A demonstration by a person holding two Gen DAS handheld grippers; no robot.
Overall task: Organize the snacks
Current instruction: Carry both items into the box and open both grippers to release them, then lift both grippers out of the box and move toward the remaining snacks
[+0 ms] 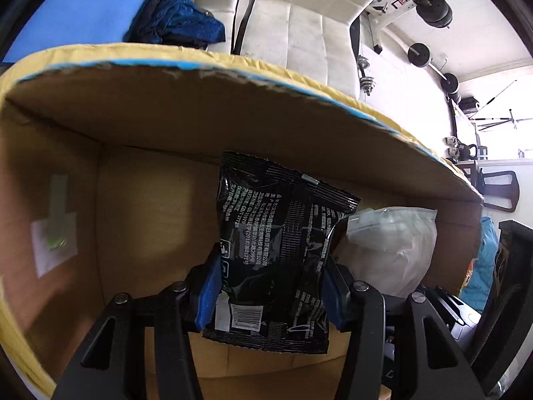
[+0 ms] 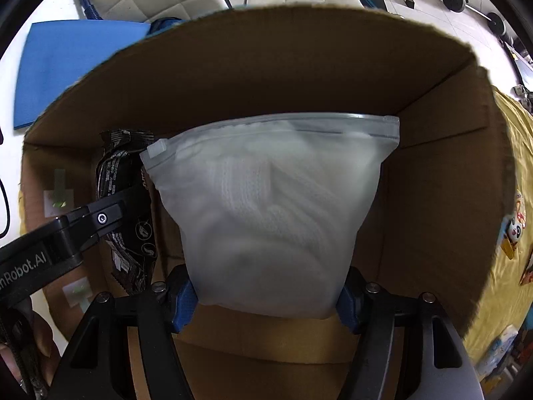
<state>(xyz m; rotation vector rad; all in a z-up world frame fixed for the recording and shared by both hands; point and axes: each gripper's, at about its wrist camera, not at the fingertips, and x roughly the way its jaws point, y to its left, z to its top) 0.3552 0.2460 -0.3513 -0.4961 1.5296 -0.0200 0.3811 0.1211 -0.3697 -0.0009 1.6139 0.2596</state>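
In the left wrist view, a room with white quilted cushions (image 1: 299, 33), a blue foam mat (image 1: 83, 10) and barbell weights (image 1: 433, 10) lies beyond an open brown cardboard box (image 1: 133, 126) with a yellow outer face. The left gripper (image 1: 271, 286) points down into the box, its blue-padded fingers (image 1: 210, 286) pressed against both sides of a black foil snack packet with white print (image 1: 266, 243), which hangs inside the box above its floor. Just right of it is a frosted white zip bag (image 1: 393, 243).

In the right wrist view, the same box (image 2: 299, 73) stands beside a yellow cloth (image 2: 513, 200) carrying some colourful packets. The right gripper (image 2: 266, 303) pinches the frosted zip bag (image 2: 266, 206) low on its sides, holding it upright within the box. To its left the black packet (image 2: 126, 180) is visible in the left gripper (image 2: 100, 220), near the box's left wall.
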